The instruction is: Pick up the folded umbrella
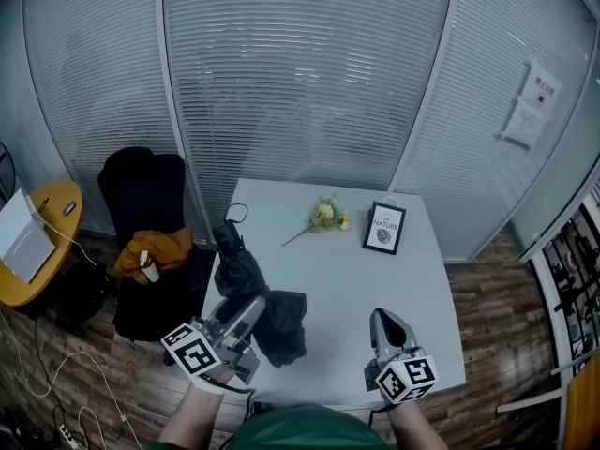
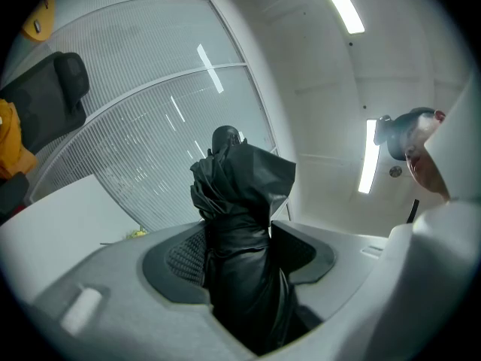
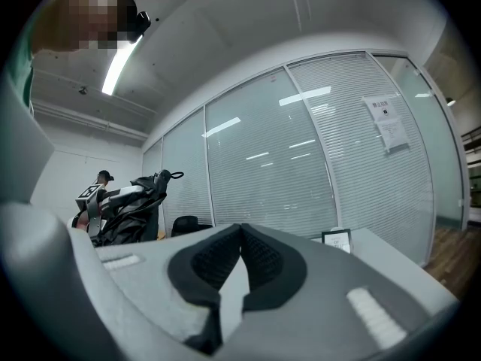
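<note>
My left gripper (image 1: 240, 319) is shut on the black folded umbrella (image 1: 251, 284) at the white table's (image 1: 375, 289) front left. The umbrella's handle end with its strap points away from me, and loose black cloth hangs to the right of the jaws. In the left gripper view, the umbrella (image 2: 240, 224) fills the gap of my left gripper (image 2: 237, 250), with both pads pressed on its cloth. My right gripper (image 1: 387, 324) hovers at the table's front right, shut with nothing in it. Its tips meet in the right gripper view (image 3: 240, 235), where the umbrella (image 3: 131, 209) shows at the left.
Yellow flowers (image 1: 328, 216) and a small framed picture (image 1: 384, 228) stand at the table's far side. A black chair (image 1: 145, 195) with orange cloth is left of the table, with a round wooden table (image 1: 42, 251) beyond it. Glass walls with blinds close off the back.
</note>
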`<state>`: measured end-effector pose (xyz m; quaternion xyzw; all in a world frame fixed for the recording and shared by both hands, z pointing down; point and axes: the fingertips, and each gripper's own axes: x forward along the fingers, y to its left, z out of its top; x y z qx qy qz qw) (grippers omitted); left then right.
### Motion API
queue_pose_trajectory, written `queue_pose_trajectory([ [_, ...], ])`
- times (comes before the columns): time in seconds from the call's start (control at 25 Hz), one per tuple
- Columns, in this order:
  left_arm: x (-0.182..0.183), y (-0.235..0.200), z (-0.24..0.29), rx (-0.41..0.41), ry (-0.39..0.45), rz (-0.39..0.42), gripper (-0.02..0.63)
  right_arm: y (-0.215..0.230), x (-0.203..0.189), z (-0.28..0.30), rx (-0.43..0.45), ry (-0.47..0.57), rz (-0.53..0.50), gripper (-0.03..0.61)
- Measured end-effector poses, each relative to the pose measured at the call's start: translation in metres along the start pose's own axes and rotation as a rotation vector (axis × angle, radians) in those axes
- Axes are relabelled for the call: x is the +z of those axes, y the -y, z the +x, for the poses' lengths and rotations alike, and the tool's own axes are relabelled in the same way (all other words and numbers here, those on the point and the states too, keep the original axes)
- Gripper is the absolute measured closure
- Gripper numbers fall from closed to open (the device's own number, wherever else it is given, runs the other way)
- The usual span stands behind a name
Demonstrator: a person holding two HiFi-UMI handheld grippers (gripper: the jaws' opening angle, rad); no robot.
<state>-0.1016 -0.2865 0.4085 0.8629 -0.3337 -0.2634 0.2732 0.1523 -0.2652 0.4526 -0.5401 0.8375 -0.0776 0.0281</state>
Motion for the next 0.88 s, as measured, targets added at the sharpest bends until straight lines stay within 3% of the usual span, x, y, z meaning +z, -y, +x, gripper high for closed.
queue_pose_trajectory([
  [0.88, 0.020, -0.065, -0.039, 0.044, -0.004, -0.066, 0.345, -0.047, -0.017, 0.048, 0.009, -0.041, -0.015, 0.577],
])
